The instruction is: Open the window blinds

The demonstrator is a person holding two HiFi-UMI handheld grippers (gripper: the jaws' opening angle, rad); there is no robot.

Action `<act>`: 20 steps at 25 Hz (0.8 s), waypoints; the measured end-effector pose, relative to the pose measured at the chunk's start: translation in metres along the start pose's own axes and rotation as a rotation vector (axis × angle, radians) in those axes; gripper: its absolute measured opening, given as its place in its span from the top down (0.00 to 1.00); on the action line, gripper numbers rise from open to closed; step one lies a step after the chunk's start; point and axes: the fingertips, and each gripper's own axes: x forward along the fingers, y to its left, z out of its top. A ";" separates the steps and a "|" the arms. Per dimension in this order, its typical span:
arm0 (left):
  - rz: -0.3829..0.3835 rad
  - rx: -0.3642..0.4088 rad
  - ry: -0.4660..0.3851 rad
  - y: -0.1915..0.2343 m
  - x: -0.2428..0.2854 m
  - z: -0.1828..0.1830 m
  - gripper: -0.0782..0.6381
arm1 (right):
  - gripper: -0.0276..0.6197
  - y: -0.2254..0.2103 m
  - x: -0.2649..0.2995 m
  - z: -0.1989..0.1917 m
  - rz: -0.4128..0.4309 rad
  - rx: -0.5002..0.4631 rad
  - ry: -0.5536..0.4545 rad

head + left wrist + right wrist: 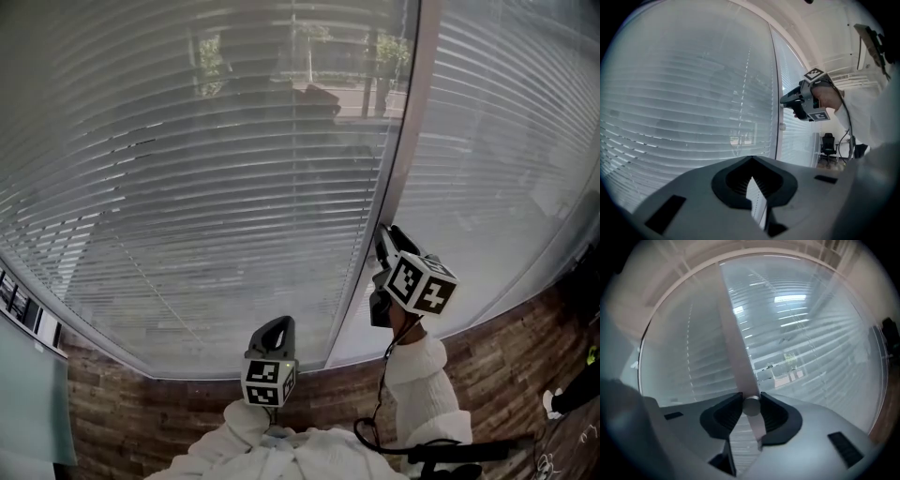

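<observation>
As the head view showed, blinds (216, 169): slats ran horizontal.
Knob (751, 405): on upright post (736, 348), round end faced the camera.
Right gripper (751, 408): clenched on knob.
Left gripper (752, 187): jaws nearly together, held nothing.

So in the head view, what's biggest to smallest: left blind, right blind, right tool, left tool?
Left blind
Right blind
Right tool
Left tool
The tools probably match; the right, gripping the knob, seems nearer the camera.

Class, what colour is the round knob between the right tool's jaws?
Silvery grey, unpatterned: the knob shows best in the right gripper view.
</observation>
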 end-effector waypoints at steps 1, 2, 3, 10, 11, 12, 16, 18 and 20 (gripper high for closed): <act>0.003 0.000 0.000 0.001 -0.001 0.000 0.89 | 0.76 0.001 0.000 0.000 -0.008 -0.064 0.008; 0.006 0.000 0.001 0.002 -0.002 -0.001 0.89 | 0.76 0.003 0.000 0.000 -0.014 -0.126 0.016; 0.009 -0.001 0.001 0.003 -0.003 -0.001 0.89 | 0.76 0.004 0.000 0.000 -0.017 -0.183 0.026; 0.034 0.006 0.000 0.009 -0.009 -0.002 0.89 | 0.76 0.010 0.000 -0.003 -0.021 -0.506 0.090; 0.038 0.007 0.002 0.009 -0.010 -0.003 0.89 | 0.76 0.012 0.000 -0.004 -0.028 -0.562 0.095; 0.042 0.008 0.005 0.010 -0.011 -0.003 0.89 | 0.76 0.014 0.000 -0.004 -0.037 -0.620 0.099; 0.056 0.008 0.012 0.012 -0.015 -0.005 0.89 | 0.76 0.022 -0.001 -0.005 -0.100 -0.898 0.119; 0.062 0.009 0.011 0.013 -0.016 -0.006 0.89 | 0.76 0.024 -0.001 -0.008 -0.139 -1.049 0.125; 0.067 0.010 0.013 0.014 -0.017 -0.007 0.89 | 0.76 0.025 0.000 -0.011 -0.170 -1.187 0.130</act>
